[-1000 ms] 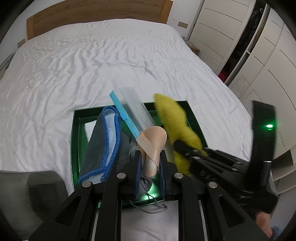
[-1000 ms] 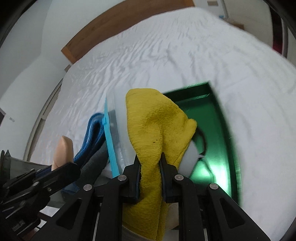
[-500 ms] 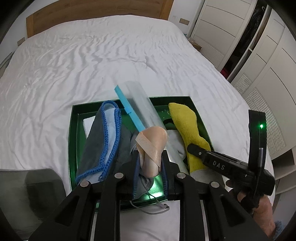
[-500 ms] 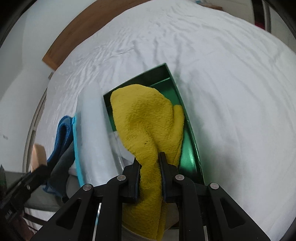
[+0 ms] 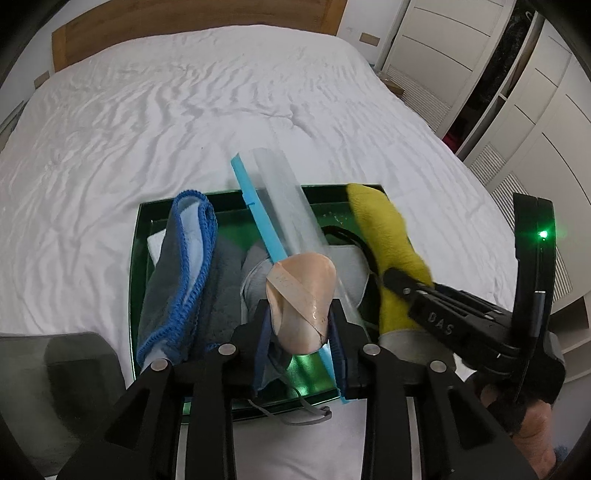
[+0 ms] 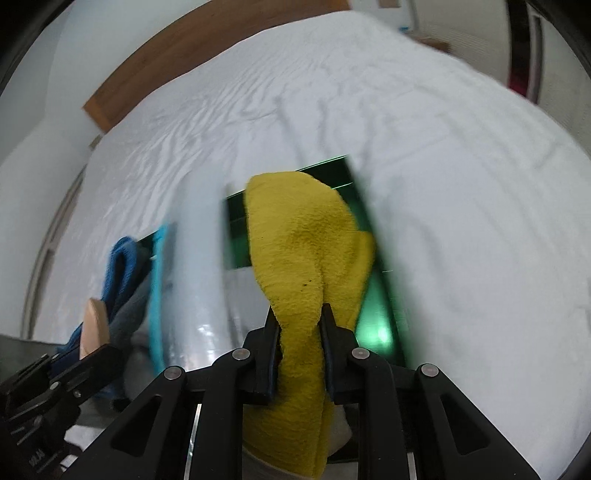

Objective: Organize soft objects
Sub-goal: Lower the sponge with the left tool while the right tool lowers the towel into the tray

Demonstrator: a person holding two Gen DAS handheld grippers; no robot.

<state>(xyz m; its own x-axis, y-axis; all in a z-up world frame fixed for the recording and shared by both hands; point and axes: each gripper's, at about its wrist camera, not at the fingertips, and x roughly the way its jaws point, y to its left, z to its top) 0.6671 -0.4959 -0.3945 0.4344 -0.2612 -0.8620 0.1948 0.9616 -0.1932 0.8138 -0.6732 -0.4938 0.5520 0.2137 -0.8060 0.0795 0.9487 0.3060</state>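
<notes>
white, rumpled bedding covers the wide bed [image 5: 184, 122] with a wooden headboard [image 5: 177, 26] and white wardrobe doors [image 5: 517, 122] to one side. near its foot sits the dark green glossy rectangular tray [image 5: 135, 273], already fairly full: a grey cloth with blue stitched edging [image 5: 177, 280] lies folded along one side, and a clear plastic zip pouch with a light blue seal strip [image 5: 284, 206] leans across the middle.

the left claw [image 5: 301, 323] has just been easing its jaws apart around a peach satin ballet shoe [image 5: 301, 291], which sits between the pads over the tray; whether they still press on it cannot be told. the right claw [image 6: 299, 334] pinches a mustard-yellow fuzzy sock [image 6: 303, 240], held above the tray's far side.

judging by this, most soft items are gathered, the shoe looks about to be set down, and the sock is not yet placed in the tray.
</notes>
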